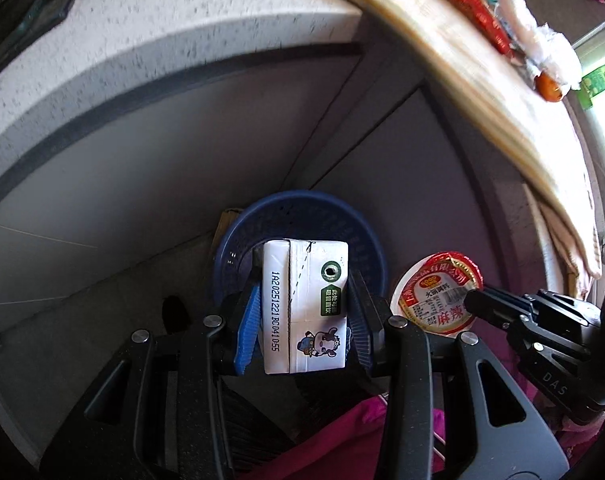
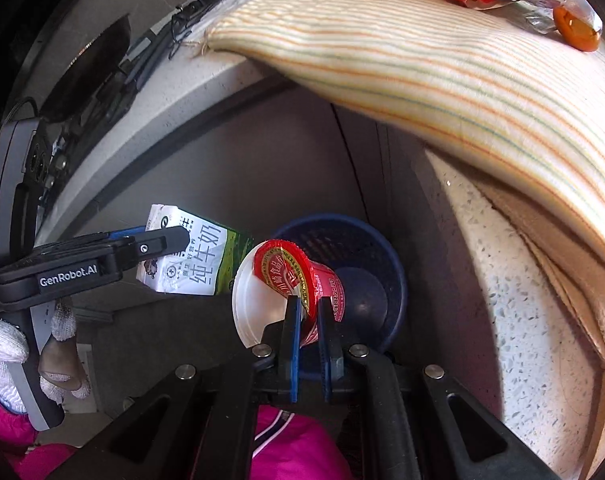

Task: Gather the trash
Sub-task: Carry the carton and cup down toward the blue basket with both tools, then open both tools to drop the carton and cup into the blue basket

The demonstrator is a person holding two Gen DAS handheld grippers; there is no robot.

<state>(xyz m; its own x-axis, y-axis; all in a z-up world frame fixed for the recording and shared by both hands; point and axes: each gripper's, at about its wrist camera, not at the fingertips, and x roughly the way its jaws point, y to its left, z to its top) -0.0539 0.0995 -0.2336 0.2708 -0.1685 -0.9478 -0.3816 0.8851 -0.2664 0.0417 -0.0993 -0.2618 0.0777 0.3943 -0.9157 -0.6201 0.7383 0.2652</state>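
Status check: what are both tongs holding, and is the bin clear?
Left tongs shut on milk carton. Right tongs pinching sauce cup. Both above blue basket; nothing blocking it.

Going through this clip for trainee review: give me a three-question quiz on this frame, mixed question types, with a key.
1. True or false: the left claw grips the milk carton by its two sides.
2. Which item does the right claw hold? A) the red packet on the striped cloth B) the sauce cup with a red foil lid C) the orange object on the counter
3. Fill in: both items hang above a blue ____ on the floor.

Key: 1 true; 2 B, pinched at the peeled lid; 3 basket.
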